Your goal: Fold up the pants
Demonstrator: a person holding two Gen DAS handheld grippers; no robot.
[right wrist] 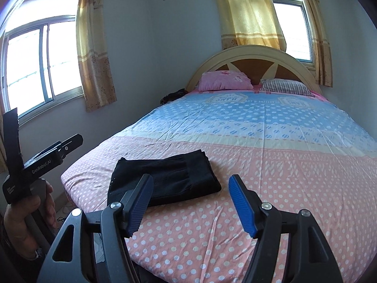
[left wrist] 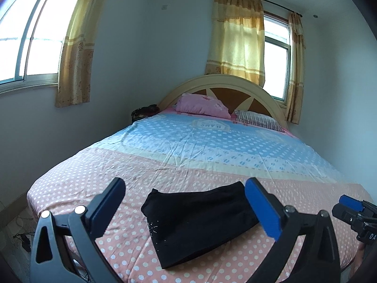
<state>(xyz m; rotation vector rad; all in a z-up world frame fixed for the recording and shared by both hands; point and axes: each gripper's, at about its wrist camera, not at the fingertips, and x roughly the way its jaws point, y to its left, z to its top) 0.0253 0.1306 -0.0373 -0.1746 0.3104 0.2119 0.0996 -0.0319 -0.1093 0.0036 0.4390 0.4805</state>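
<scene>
The black pants (left wrist: pixel 198 221) lie folded into a compact rectangle on the pink dotted foot end of the bed; they also show in the right wrist view (right wrist: pixel 169 179). My left gripper (left wrist: pixel 186 188) is open and empty, held above and just short of the pants. My right gripper (right wrist: pixel 190 184) is open and empty, to the right of the pants and back from them. The right gripper's body (left wrist: pixel 353 210) shows at the right edge of the left wrist view. The left gripper's body (right wrist: pixel 44 160) shows in a hand at the left of the right wrist view.
The bed sheet (left wrist: pixel 212 146) is blue dotted farther up. A pink pillow (left wrist: pixel 202 106) and a striped pillow (left wrist: pixel 256 118) lie against the arched headboard (left wrist: pixel 223 82). A dark bundle (left wrist: pixel 143 113) sits by the wall. Curtained windows flank the bed.
</scene>
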